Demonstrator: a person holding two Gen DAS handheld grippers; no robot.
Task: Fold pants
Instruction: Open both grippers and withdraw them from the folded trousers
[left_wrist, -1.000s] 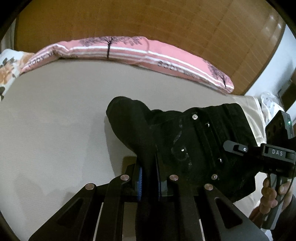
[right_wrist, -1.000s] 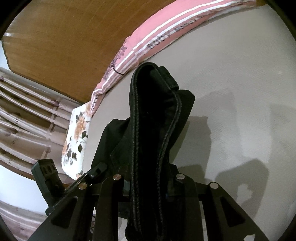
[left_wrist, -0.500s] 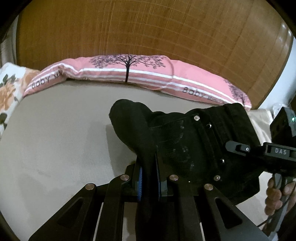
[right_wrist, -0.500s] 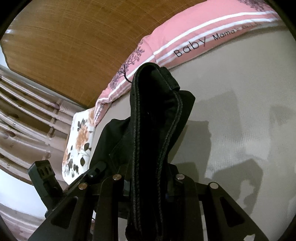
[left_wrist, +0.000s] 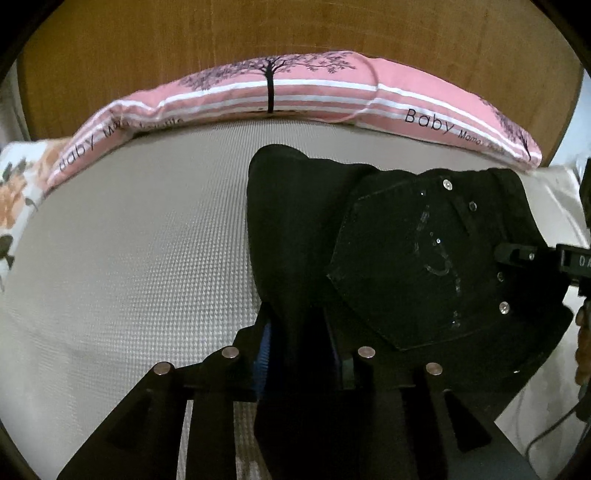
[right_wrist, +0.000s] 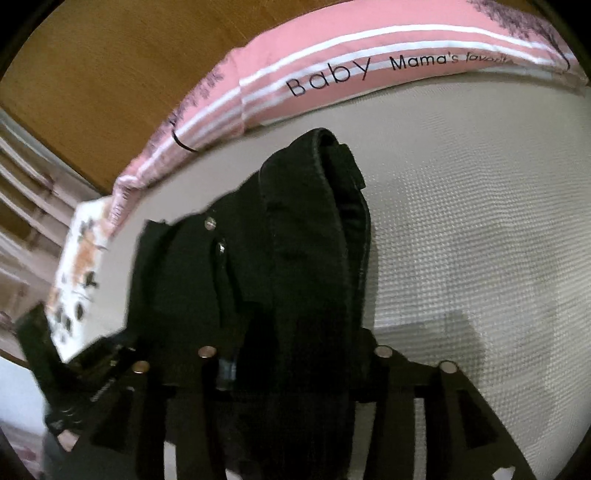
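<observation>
The black pants (left_wrist: 424, 258) lie bunched on the beige mattress (left_wrist: 129, 258), with the studded back pocket facing up. My left gripper (left_wrist: 301, 343) straddles a fold at their left edge. Its jaws are opening, and the cloth stands loose between the blue pads (left_wrist: 263, 350). In the right wrist view the thick waistband fold of the pants (right_wrist: 303, 240) rises between the fingers of my right gripper (right_wrist: 295, 362), whose jaws are also opening. The right gripper's finger (left_wrist: 517, 254) shows at the pants' right side in the left wrist view.
A long pink striped pillow (left_wrist: 295, 92) lies along the wooden headboard (left_wrist: 184, 44) just beyond the pants. A floral pillow (left_wrist: 14, 206) sits at the far left. A person's hand (left_wrist: 581, 350) is at the right edge. Bare mattress (right_wrist: 480, 240) spreads to the right of the waistband.
Both grippers moved forward toward the pink pillow and sank. Their jaws have widened around the cloth, and the pants have settled lower onto the mattress.
</observation>
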